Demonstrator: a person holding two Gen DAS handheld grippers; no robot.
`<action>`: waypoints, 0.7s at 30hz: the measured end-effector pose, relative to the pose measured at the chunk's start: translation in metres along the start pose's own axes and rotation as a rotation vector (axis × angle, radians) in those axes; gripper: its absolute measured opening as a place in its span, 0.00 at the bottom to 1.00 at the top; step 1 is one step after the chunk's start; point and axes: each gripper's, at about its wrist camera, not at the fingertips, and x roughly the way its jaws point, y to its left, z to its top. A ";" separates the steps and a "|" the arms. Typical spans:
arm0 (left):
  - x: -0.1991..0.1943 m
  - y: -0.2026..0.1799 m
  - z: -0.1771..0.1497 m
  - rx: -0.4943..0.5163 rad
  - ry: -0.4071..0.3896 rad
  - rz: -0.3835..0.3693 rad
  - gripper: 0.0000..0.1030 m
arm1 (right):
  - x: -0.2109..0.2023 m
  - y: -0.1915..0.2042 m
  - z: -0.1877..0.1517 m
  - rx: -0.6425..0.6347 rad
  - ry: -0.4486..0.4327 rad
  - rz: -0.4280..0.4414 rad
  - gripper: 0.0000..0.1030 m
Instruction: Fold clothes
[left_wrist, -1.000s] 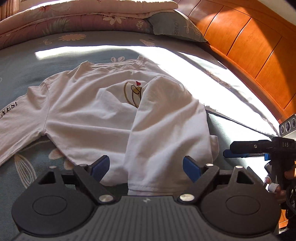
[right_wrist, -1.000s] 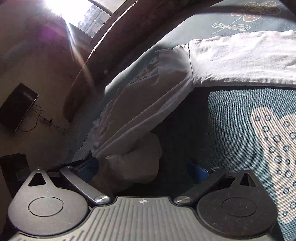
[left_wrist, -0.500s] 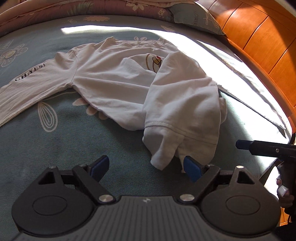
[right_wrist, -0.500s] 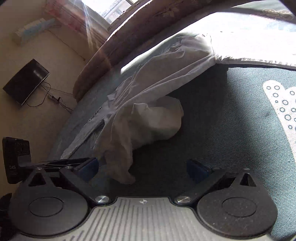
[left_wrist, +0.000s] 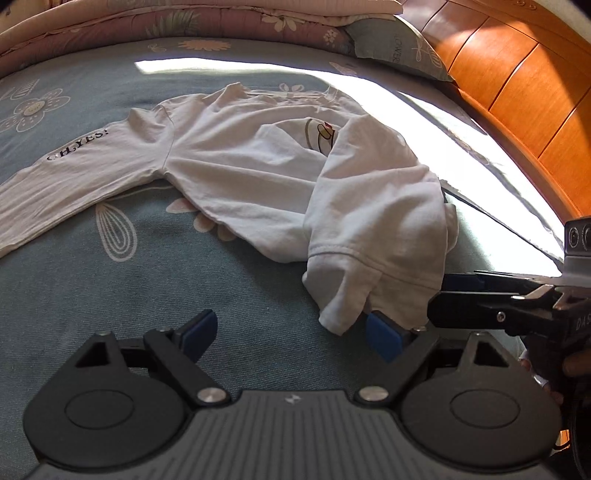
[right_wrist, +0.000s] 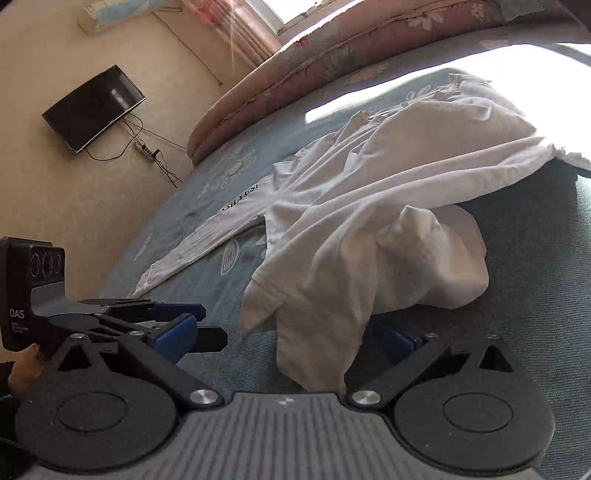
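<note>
Hovering over half-folded shirt, both grippers released.
Shirt (left_wrist: 258, 173) lies on the bed (left_wrist: 74, 288), one sleeve flung across the body, cuff bunched near the left gripper (left_wrist: 291, 332); right gripper (right_wrist: 284, 339) empty, jaws wide. Risk: pinching the crumpled cuff would drag the body and skew the fold. Pillow (left_wrist: 391, 48) and headboard (left_wrist: 517, 85) are well apart; the grippers crowd each other.
</note>
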 end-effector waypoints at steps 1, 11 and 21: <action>-0.001 0.001 0.000 -0.001 -0.002 0.001 0.86 | 0.000 0.002 -0.001 -0.002 -0.005 0.023 1.00; -0.002 0.010 0.001 -0.034 -0.006 0.020 0.86 | 0.006 0.007 0.006 -0.036 -0.080 0.099 0.96; -0.001 0.008 0.003 -0.026 0.008 0.040 0.86 | -0.010 -0.009 0.018 0.033 -0.129 0.083 0.09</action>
